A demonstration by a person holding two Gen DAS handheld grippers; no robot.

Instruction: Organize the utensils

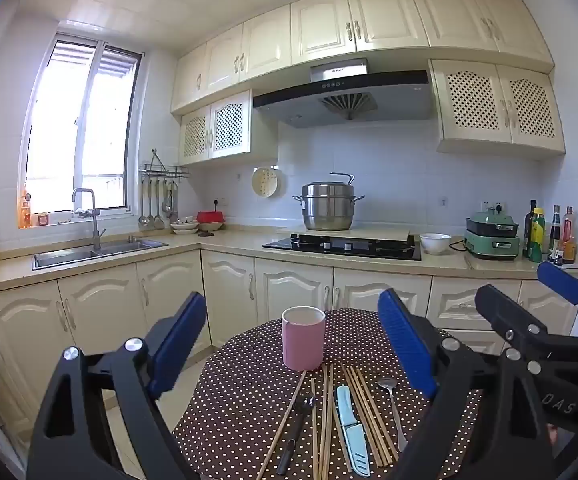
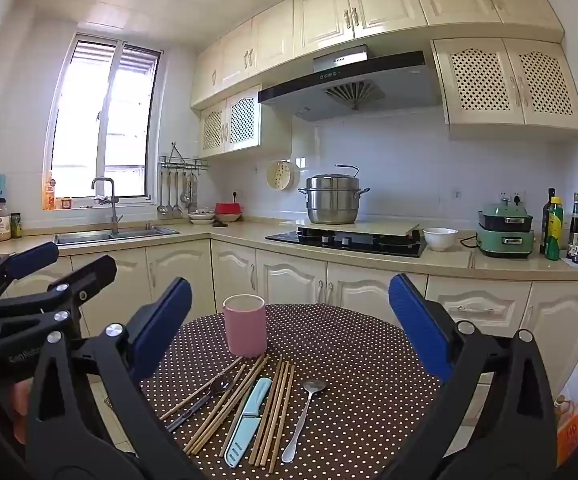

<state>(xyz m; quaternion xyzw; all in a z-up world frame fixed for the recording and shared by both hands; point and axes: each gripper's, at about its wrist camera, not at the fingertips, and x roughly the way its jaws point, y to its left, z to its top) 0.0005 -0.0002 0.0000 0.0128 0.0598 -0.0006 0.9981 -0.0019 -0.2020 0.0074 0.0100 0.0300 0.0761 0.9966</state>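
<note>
A round surface [image 2: 329, 344] under brown, white-dotted cloth carries a smooth pink cylindrical cup [image 2: 245, 328] and, nearer the cameras, a loose row of utensils: thin wooden chopsticks [image 2: 277, 412], a pale blue sheathed knife [image 2: 249, 420], a shiny metal spoon [image 2: 305, 416] and a dark spoon [image 2: 205, 396]. Left gripper [image 1: 293, 344] and right gripper [image 2: 289, 320] hover with ribbed blue fingers spread, holding nothing; the utensils' near ends are cut off in the left wrist view.

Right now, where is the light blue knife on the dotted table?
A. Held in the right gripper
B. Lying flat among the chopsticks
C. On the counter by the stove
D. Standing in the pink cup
B: the light blue knife lies flat on the dotted table between rows of chopsticks, nearer the camera than the pink cup.
</note>
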